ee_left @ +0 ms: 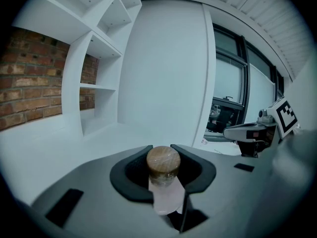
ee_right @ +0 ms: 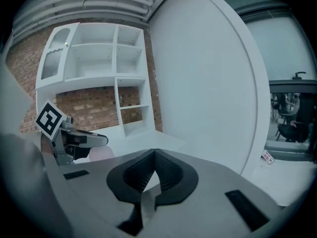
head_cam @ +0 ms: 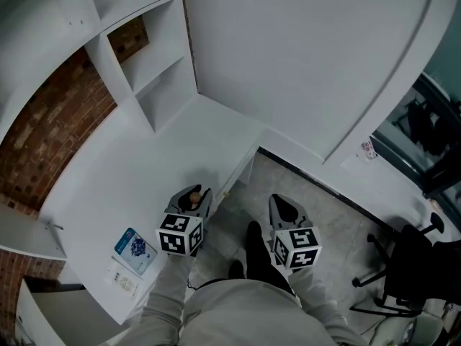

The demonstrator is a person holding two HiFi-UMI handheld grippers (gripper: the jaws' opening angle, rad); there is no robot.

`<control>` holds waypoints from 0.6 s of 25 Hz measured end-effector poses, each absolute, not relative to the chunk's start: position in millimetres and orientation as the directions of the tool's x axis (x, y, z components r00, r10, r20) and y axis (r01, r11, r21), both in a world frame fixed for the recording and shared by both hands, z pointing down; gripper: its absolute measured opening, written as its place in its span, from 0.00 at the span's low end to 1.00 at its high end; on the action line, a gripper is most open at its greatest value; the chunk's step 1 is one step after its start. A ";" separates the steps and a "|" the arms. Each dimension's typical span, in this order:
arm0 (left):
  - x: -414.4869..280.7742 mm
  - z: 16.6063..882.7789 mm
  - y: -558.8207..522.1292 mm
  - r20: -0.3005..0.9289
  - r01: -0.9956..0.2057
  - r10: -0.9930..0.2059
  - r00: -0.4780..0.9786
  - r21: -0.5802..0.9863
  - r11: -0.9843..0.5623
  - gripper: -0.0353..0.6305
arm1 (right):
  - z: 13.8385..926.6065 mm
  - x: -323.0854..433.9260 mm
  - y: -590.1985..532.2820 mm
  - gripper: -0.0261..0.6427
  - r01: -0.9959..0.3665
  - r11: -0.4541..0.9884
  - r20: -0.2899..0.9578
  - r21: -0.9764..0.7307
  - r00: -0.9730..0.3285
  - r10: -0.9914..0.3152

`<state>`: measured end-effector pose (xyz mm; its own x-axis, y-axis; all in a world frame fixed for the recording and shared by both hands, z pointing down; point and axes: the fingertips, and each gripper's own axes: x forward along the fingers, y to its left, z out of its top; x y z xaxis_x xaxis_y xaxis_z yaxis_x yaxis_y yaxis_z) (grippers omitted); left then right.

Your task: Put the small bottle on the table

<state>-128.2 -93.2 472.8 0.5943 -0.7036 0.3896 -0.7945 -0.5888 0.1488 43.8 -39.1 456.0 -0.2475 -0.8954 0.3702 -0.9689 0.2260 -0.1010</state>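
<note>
L gripper (ee_left: 161, 148) clamped on small bottle (ee_left: 163, 163), held upright just over table (head_cam: 130, 171) near edge, cork end up, long axis vertical. R gripper (ee_right: 155, 153) beside table edge, jaws together, empty

**Small bottle (ee_left: 164, 163), one item, gripped; table (head_cam: 108, 179), one item, white.**
Bottle: the body is pale, pinkish and translucent, and is closed with a rounded brown stopper of wood-like grain. It is held roughly upright with the stopper uppermost. It is clamped just under the stopper between the dark pads of the left gripper (ee_left: 162, 155), and the body shows below them. From the head view it is seen over the table's near edge, not set down on it. Table: the top is plain white, runs in an L and is fitted into a corner.
</note>
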 end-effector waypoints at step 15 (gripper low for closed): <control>-114.0 482.5 -187.5 0.416 -0.843 -0.744 0.523 0.126 -0.522 0.24 | 460.7 60.3 -145.6 0.08 -0.944 0.310 0.378 -0.114 -0.329 -0.865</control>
